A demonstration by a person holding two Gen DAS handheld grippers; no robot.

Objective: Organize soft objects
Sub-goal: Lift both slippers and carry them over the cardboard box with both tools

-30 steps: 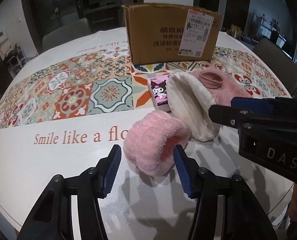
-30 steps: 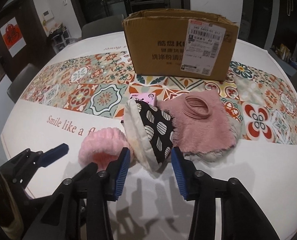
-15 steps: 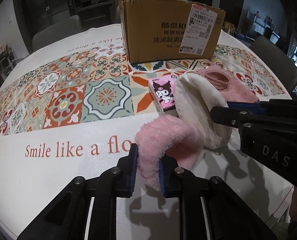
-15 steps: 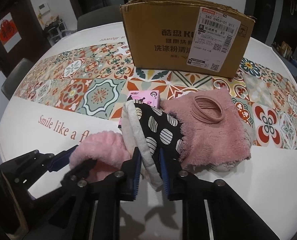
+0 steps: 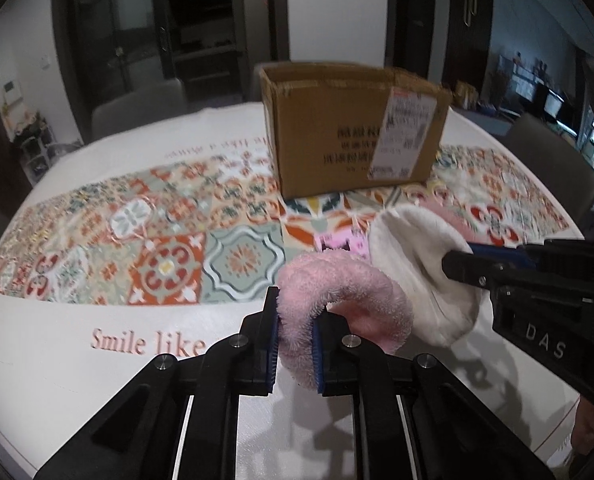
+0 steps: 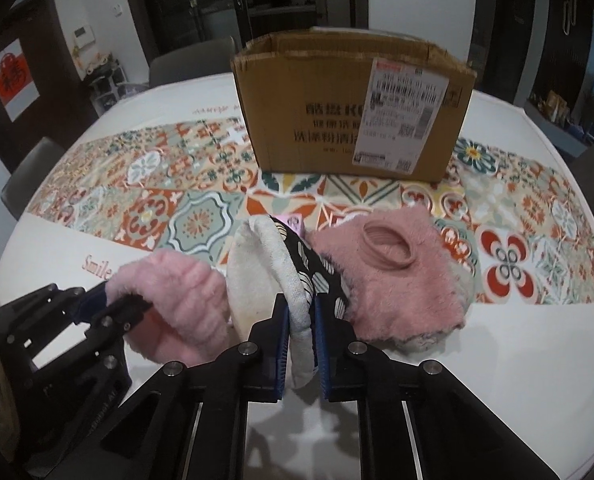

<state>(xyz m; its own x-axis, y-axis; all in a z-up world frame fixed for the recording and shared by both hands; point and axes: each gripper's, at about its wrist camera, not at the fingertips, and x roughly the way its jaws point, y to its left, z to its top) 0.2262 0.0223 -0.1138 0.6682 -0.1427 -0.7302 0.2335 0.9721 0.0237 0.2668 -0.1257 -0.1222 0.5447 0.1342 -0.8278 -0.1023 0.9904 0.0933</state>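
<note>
My left gripper (image 5: 295, 338) is shut on a fluffy pink band (image 5: 349, 296), held above the white tablecloth; the band also shows in the right wrist view (image 6: 177, 300). My right gripper (image 6: 300, 342) is shut on a cream mitt with a black patterned side (image 6: 293, 276); its cream side shows in the left wrist view (image 5: 417, 268). A pink furry cover with a ribbed opening (image 6: 393, 276) lies to the right of the mitt. An open cardboard box (image 6: 353, 108) stands behind, also in the left wrist view (image 5: 353, 128).
A small pink packet (image 5: 345, 240) lies on the tiled runner (image 5: 169, 236) behind the held items. Grey chairs (image 6: 29, 176) stand around the table. The table's edge runs close on the left and right.
Both grippers closed: the left on the pink band, the right on the mitt. Both items have since been lifted off the table and the views tilted up toward the box.
</note>
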